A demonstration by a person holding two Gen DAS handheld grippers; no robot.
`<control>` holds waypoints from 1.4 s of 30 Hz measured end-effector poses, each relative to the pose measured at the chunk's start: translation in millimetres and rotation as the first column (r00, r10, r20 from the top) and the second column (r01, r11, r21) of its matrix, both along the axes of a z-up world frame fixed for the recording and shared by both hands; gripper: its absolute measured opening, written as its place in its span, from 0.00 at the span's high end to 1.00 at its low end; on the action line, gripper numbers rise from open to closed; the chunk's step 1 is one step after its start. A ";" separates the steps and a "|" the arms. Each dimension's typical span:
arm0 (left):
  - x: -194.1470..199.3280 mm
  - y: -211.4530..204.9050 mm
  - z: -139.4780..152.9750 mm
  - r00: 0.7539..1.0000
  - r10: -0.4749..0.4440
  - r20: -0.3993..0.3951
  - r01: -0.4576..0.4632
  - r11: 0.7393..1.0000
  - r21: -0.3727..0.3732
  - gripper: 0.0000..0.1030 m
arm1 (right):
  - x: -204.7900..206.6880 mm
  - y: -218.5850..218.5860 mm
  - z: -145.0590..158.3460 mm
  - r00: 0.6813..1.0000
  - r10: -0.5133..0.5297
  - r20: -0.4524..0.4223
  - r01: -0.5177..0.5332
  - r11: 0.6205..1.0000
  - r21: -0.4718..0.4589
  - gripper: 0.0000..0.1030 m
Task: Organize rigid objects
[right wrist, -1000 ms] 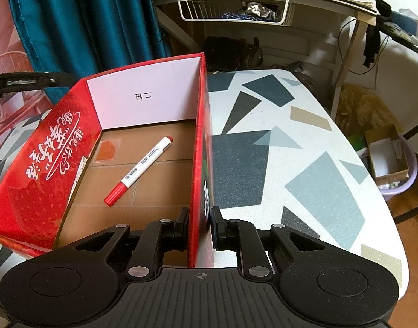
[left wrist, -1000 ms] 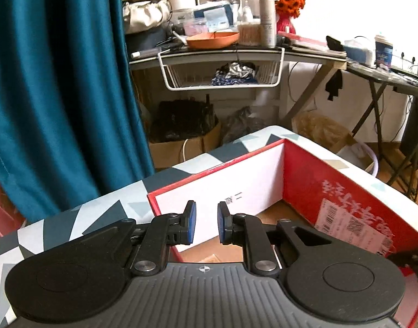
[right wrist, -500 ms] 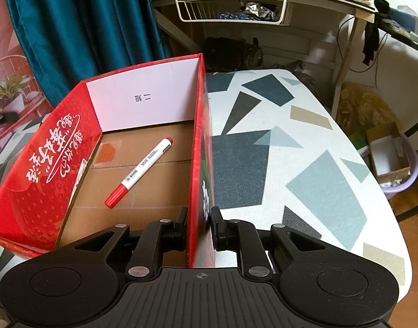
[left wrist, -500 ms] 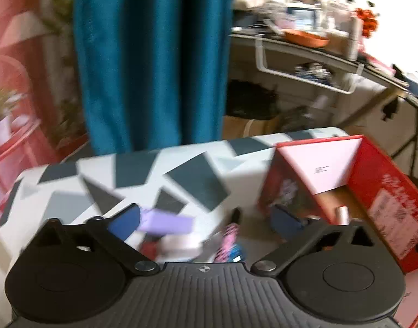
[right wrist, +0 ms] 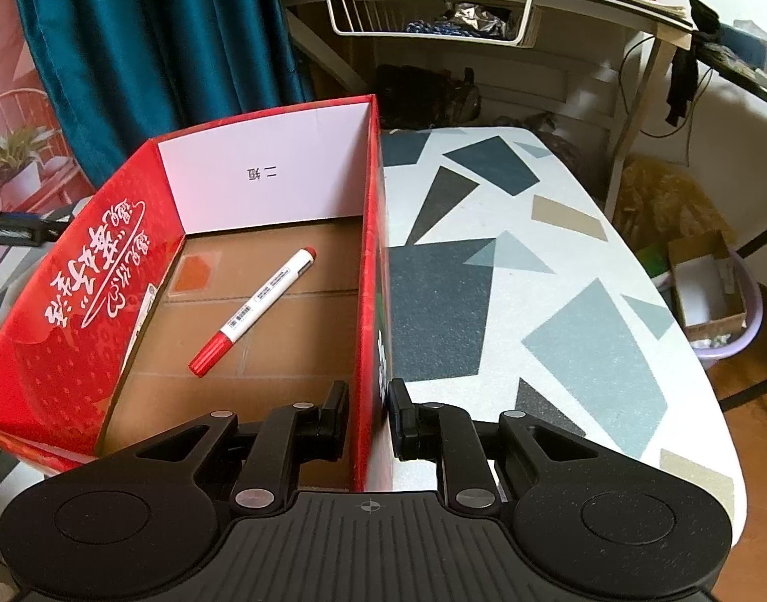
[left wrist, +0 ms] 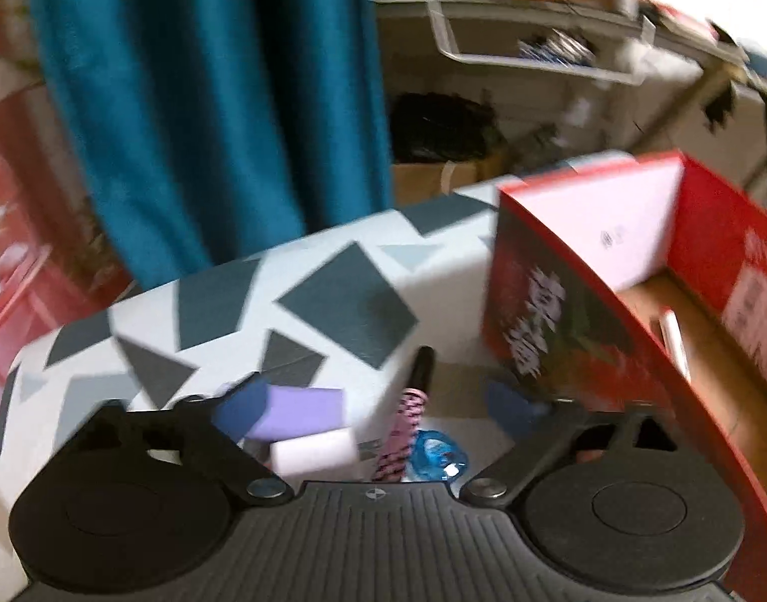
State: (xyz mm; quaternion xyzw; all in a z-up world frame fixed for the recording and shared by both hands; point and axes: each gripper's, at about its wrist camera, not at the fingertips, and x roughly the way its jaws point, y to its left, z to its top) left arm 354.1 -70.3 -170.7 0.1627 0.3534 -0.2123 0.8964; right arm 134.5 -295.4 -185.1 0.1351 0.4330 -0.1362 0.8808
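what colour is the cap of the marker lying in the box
Red, on a white barrel; the marker shows best in the right wrist view.

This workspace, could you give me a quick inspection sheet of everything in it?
Surface: patterned tabletop, white with grey shapes.
Job's things: red cardboard box holding a red marker; purple block, white block, pink striped pen, blue clear piece outside it.
Clutter: nothing seen.
Grippers: left gripper open above those items; right gripper shut on the box wall.
Cables: nothing seen on the table.
Surroundings: teal curtain, wire basket.
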 end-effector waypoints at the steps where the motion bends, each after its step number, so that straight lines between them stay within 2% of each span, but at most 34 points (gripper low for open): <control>1: -0.4 -5.3 -4.5 1.000 -0.020 -0.006 0.020 1.000 0.014 0.30 | -0.5 0.1 0.1 1.000 0.003 -0.001 -0.003 1.000 -0.002 0.84; 4: 2.9 -15.1 -17.8 0.999 -0.046 -0.019 0.046 0.998 0.044 0.50 | -0.4 -0.2 0.0 1.000 0.005 -0.002 -0.005 1.000 -0.003 0.84; 5: 4.5 -16.7 -21.4 0.999 -0.044 -0.023 0.046 0.998 0.049 0.52 | -0.2 -0.3 0.3 1.000 0.007 -0.004 -0.007 1.000 -0.005 0.84; 10: 18.3 -16.3 -34.9 0.999 0.001 -0.044 0.001 0.999 0.046 0.57 | -0.1 1.8 1.5 1.000 0.020 -0.008 -0.020 1.000 -0.023 0.84; 15: 20.1 -23.2 -44.9 0.999 -0.018 -0.050 0.021 0.998 0.060 0.58 | -0.7 0.0 1.1 1.000 0.018 -0.006 -0.018 1.000 -0.017 0.84; 17: 15.7 -27.8 -48.2 0.998 -0.028 -0.056 0.032 0.997 0.075 0.80 | -2.0 -0.6 1.5 1.000 0.015 -0.004 -0.016 1.000 -0.015 0.84; 20: 10.3 -28.9 -48.7 0.999 -0.007 -0.039 0.011 0.996 0.089 0.83 | -3.8 -2.0 1.1 1.000 0.011 0.006 -0.011 1.000 -0.005 0.84; 24: 10.1 -19.7 -38.2 0.999 0.020 -0.033 -0.018 0.998 0.068 0.83 | -3.2 -1.8 1.1 1.000 0.012 0.006 -0.012 1.000 -0.008 0.87; 31: 0.8 -4.4 0.8 0.999 0.045 -0.003 -0.045 0.999 -0.022 0.83 | -2.6 -2.2 1.1 1.000 0.010 0.007 -0.010 1.000 -0.012 0.89; 36: -14.3 -2.4 35.0 0.999 0.023 0.034 -0.020 0.994 -0.109 0.83 | -2.0 -1.6 0.9 1.000 0.027 0.008 -0.027 0.999 -0.025 0.89; 42: -33.7 -12.3 69.5 0.995 -0.035 0.092 0.050 0.985 -0.167 0.83 | -1.3 -2.5 0.8 0.999 0.038 0.007 -0.038 0.999 -0.025 0.89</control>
